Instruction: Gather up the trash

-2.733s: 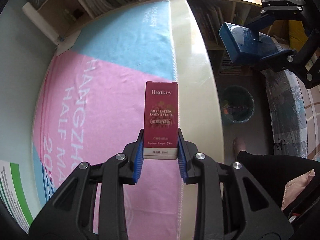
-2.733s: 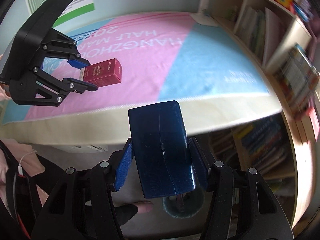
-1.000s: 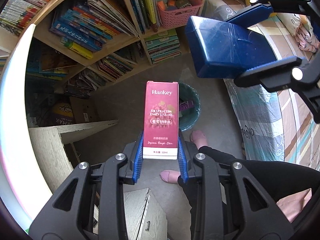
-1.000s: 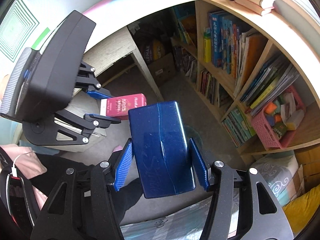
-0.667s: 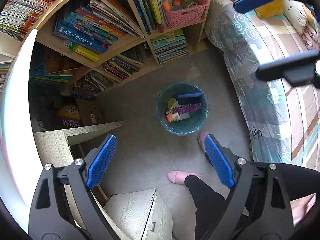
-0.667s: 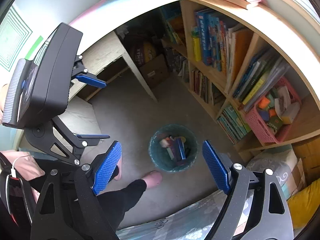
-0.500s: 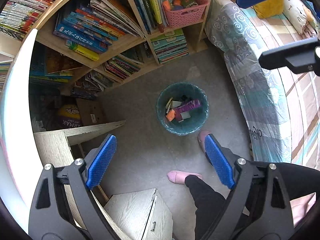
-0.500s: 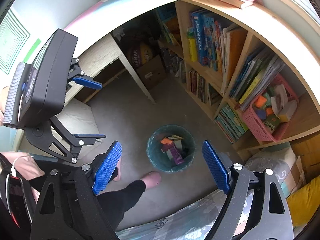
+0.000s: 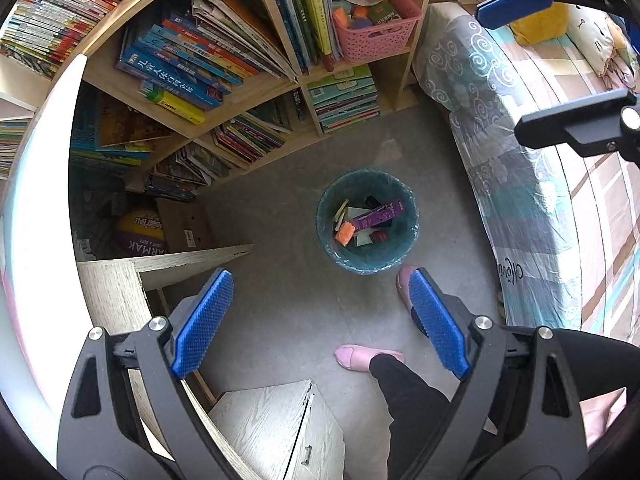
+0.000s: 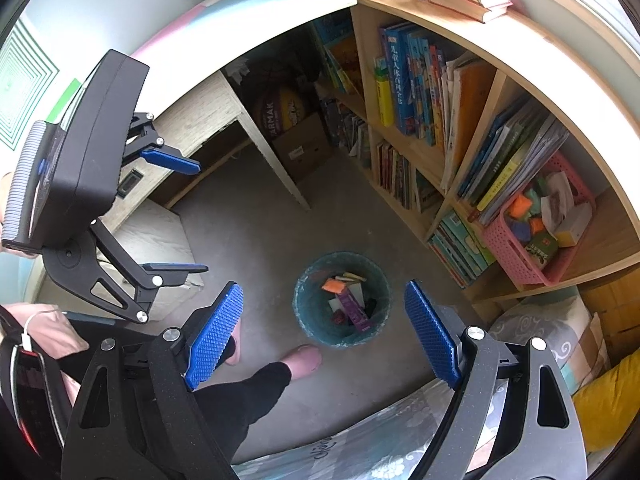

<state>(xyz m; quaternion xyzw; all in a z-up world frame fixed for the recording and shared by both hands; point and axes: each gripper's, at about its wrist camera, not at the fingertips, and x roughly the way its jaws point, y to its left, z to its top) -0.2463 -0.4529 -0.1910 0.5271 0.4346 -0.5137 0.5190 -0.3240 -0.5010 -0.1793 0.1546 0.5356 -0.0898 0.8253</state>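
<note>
A teal trash bin [image 9: 325, 216] stands on the grey floor straight below me. It holds several pieces, among them a purple box [image 9: 376, 216] and an orange scrap [image 9: 345, 234]. My left gripper [image 9: 319, 276] points straight down just short of the bin, open and empty. My right gripper [image 10: 323, 285] hangs over the bin [image 10: 340, 340], also open with nothing between its blue pads. Each wrist view shows the other gripper: the right gripper [image 9: 536, 64] at the upper right, the left gripper [image 10: 202, 218] at the left. Whether the red and blue boxes lie under the other trash I cannot tell.
A wooden bookshelf [image 9: 248, 92] full of books, with a pink basket [image 9: 376, 36], runs behind the bin. A bed with a patterned cover [image 9: 520, 184] lies to the right. A desk leg [image 9: 120, 292], a drawer cabinet [image 9: 276, 424], a cardboard box [image 9: 184, 224] and the person's pink slippers [image 9: 356, 358] are nearby.
Both grippers opened wide: the left let go of the red box, the right of the blue box, and both dropped toward the bin. Neither hand has moved since.
</note>
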